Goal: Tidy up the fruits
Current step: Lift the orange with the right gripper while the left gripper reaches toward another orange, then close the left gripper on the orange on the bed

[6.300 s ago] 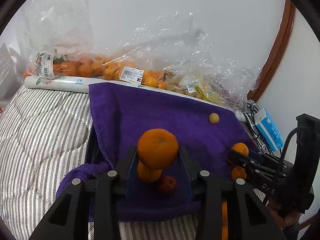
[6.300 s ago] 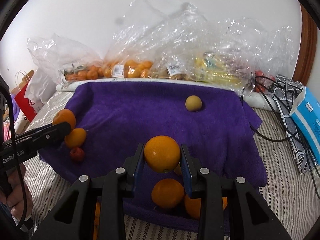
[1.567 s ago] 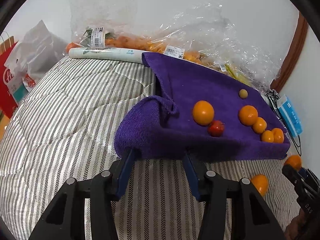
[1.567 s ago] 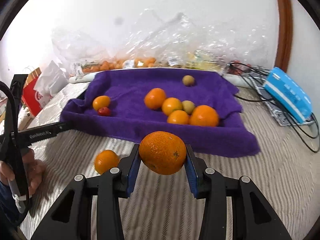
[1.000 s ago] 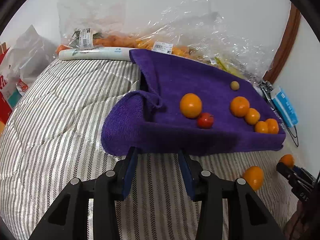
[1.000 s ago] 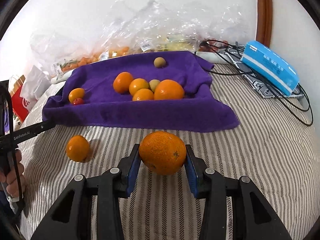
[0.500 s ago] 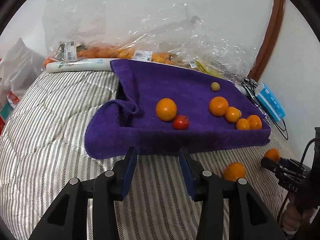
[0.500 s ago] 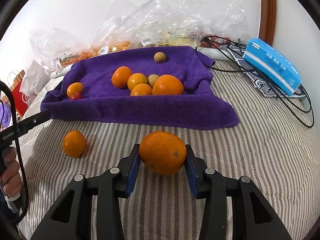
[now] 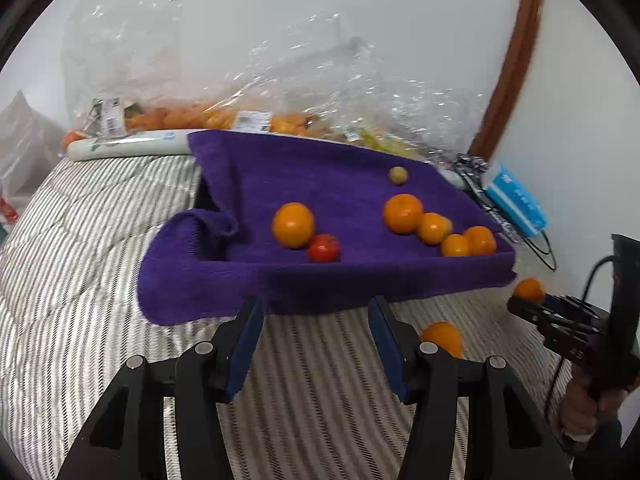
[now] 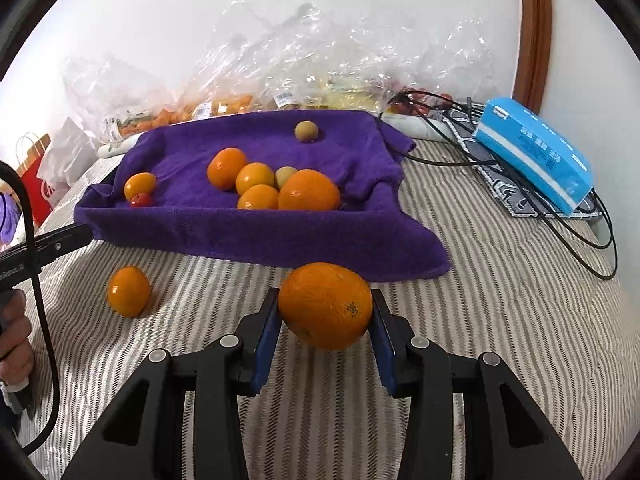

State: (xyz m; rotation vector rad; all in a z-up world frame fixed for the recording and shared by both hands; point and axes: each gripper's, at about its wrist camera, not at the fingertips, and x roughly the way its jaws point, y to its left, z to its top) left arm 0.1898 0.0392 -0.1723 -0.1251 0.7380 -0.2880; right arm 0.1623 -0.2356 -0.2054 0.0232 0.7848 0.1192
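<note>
Clamping a large orange (image 10: 325, 305) in my right gripper (image 10: 325, 312) above the striped bedding (image 10: 500, 320), I had my left gripper (image 9: 316, 336) opening, empty, facing the purple towel (image 9: 320, 280)

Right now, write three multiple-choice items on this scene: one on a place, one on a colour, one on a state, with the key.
1. Where does the loose orange lie?
A. on the striped bedding, in front of the purple towel
B. on the purple towel
C. on the blue box

2. What colour is the smallest fruit beside the orange at the towel's left end?
A. green
B. red
C. white

3. What does the right gripper hold?
A. nothing
B. a cable
C. a large orange

Key: 1 A, it sits on the bedding off the purple towel; 2 B, the small fruit is red; 3 C, its jaws clamp the large orange.
</note>
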